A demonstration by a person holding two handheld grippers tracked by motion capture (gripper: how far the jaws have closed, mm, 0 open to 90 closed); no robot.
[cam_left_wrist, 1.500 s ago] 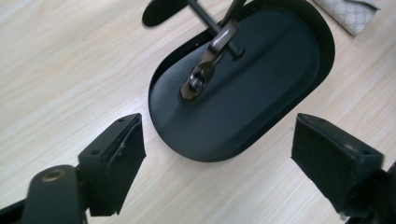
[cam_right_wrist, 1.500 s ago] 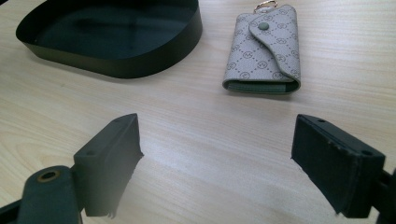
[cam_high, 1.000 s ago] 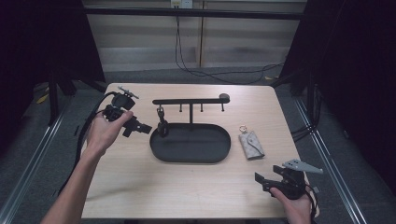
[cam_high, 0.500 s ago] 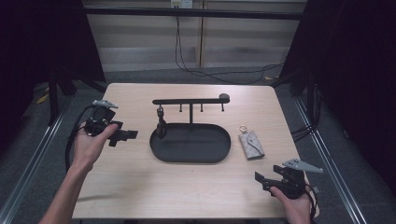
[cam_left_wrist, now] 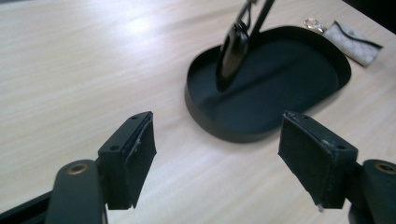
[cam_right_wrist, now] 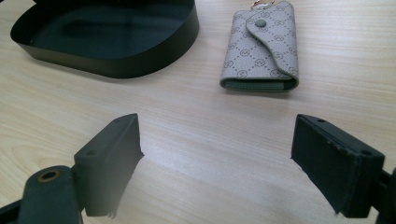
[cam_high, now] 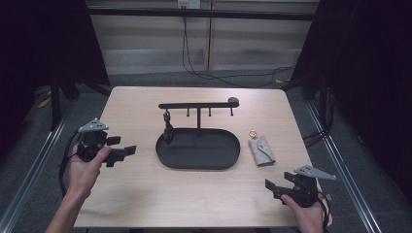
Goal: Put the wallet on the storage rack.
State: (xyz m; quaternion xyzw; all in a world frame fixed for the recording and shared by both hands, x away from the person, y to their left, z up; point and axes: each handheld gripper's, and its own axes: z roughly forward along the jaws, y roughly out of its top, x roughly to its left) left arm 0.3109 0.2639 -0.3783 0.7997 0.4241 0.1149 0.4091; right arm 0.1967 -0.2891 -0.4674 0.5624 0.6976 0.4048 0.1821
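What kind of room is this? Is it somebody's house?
Probably not a house. It looks like a lab or test room: a bare wooden table ringed by dark curtains, loose cables on the floor behind, and a person holding a cabled left gripper and right gripper.

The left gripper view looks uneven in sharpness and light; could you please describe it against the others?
Left gripper view: pale glare on the far light wooden table, near claw pads soft. Right gripper view: grey patterned key pouch crisp. High view: table evenly lit, surroundings dark.
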